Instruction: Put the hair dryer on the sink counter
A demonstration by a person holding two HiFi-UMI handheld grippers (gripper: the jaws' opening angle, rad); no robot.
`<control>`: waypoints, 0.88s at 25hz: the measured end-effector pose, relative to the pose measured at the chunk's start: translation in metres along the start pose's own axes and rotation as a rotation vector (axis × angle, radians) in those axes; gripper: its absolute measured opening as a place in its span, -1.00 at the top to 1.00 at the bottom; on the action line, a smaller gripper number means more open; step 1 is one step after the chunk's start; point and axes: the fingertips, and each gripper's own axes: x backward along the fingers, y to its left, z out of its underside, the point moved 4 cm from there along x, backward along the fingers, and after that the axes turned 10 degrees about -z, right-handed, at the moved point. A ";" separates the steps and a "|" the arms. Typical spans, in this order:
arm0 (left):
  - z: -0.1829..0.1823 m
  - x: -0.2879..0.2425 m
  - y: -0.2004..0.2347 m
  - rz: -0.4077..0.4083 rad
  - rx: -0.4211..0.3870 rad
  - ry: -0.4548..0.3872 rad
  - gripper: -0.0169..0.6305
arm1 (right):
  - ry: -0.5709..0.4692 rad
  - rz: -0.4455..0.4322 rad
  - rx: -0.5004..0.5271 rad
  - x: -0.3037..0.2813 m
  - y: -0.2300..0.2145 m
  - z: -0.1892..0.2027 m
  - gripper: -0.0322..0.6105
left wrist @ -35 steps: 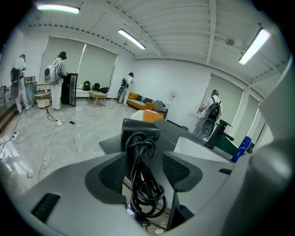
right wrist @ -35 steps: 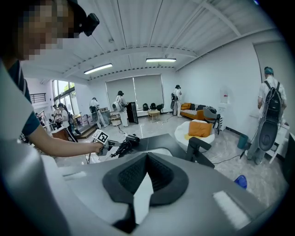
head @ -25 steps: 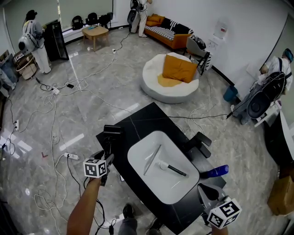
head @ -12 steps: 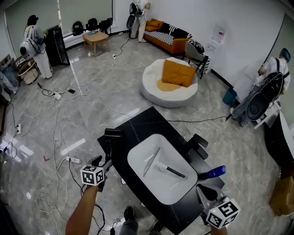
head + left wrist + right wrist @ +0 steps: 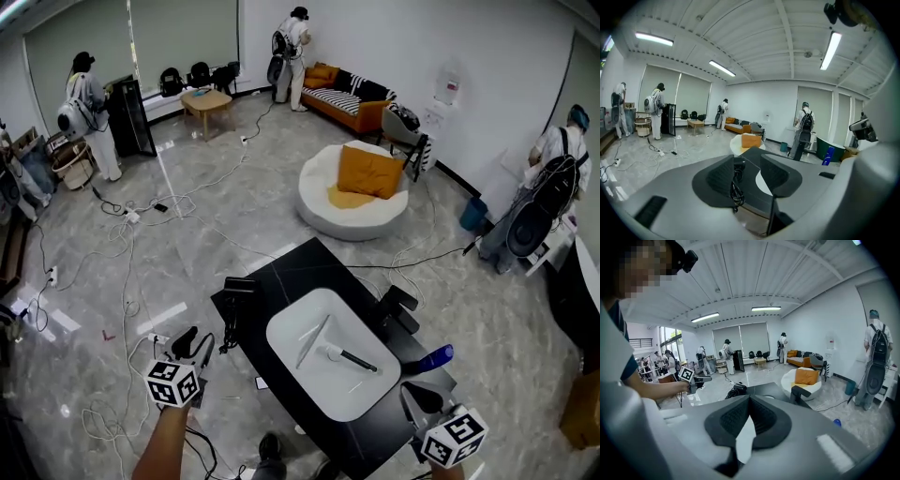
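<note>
The black hair dryer (image 5: 234, 289) lies on the left corner of the black sink counter (image 5: 309, 262), its cord hanging over the edge. My left gripper (image 5: 194, 342) hangs off the counter, below and left of the dryer, not touching it. Its jaws are closing, with nothing between them. In the left gripper view the hair dryer (image 5: 738, 164) and its dangling cord (image 5: 736, 193) show beyond the gap of the left gripper (image 5: 746, 171). My right gripper (image 5: 422, 398) is by the counter's near right end, shut and empty; its pads meet at the tips (image 5: 749, 400).
A white basin (image 5: 323, 375) holds a black-handled brush (image 5: 349, 357). A black faucet (image 5: 398, 305) and a blue bottle (image 5: 433, 357) stand on the counter's right side. Cables (image 5: 122, 281) cross the floor at left. A white beanbag (image 5: 352, 202) and several people are farther off.
My left gripper has drawn back down and to the left, away from the hair dryer, which stays on the counter corner. The right gripper has barely moved.
</note>
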 end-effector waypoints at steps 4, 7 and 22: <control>-0.033 0.050 -0.014 -0.009 -0.031 -0.102 0.69 | -0.029 -0.029 0.002 0.014 0.007 -0.004 0.87; -0.057 0.087 -0.032 0.000 -0.096 -0.167 0.90 | -0.050 -0.071 0.030 0.020 0.018 -0.016 0.87; -0.158 0.221 -0.128 0.111 -0.249 -0.330 0.93 | -0.186 -0.244 0.295 0.040 0.092 -0.114 0.87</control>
